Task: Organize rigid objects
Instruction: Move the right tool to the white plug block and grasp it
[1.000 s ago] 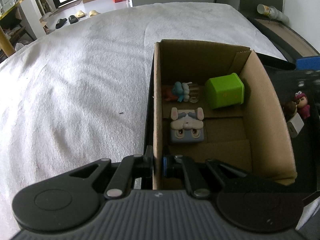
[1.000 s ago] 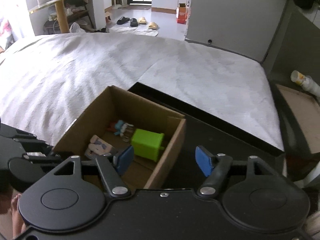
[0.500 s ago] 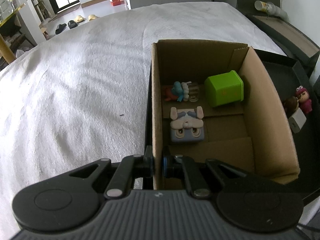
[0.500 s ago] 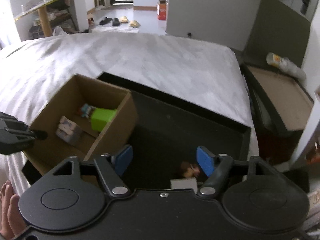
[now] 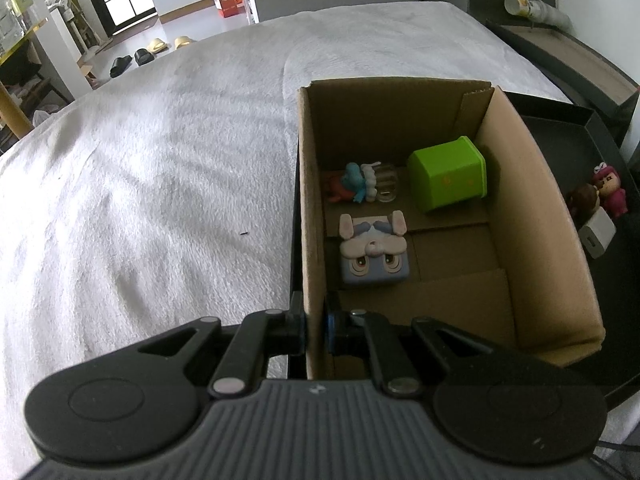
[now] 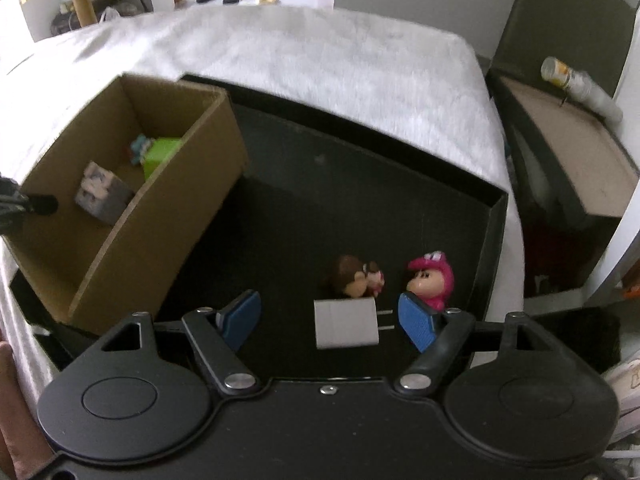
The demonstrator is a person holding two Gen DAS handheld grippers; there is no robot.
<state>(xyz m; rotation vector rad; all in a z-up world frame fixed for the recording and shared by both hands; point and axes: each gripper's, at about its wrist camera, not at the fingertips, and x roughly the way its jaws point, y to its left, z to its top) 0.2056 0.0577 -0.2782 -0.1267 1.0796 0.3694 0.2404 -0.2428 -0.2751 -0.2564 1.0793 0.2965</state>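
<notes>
Green cube [image 5: 448,174], pink figurine [image 6: 432,280], black tray [image 6: 340,184]

Your right gripper [image 6: 330,316] has bare black tray [image 6: 320,184] ahead; the cardboard box [image 6: 168,216] walls its left, figurines [image 6: 430,280] perhaps crowding right.

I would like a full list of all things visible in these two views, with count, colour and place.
cardboard box: 1, brown, on black tray
green cube: 1, in box, far end
bunny block: 1, blue-grey, in box
small figure: 1, blue and white, in box
white charger: 1, on tray
brown figure: 1, behind charger
pink figure: 1, beside brown figure
black tray: 1, on white blanket
left gripper: shut on box wall
right gripper: open, around charger
</notes>
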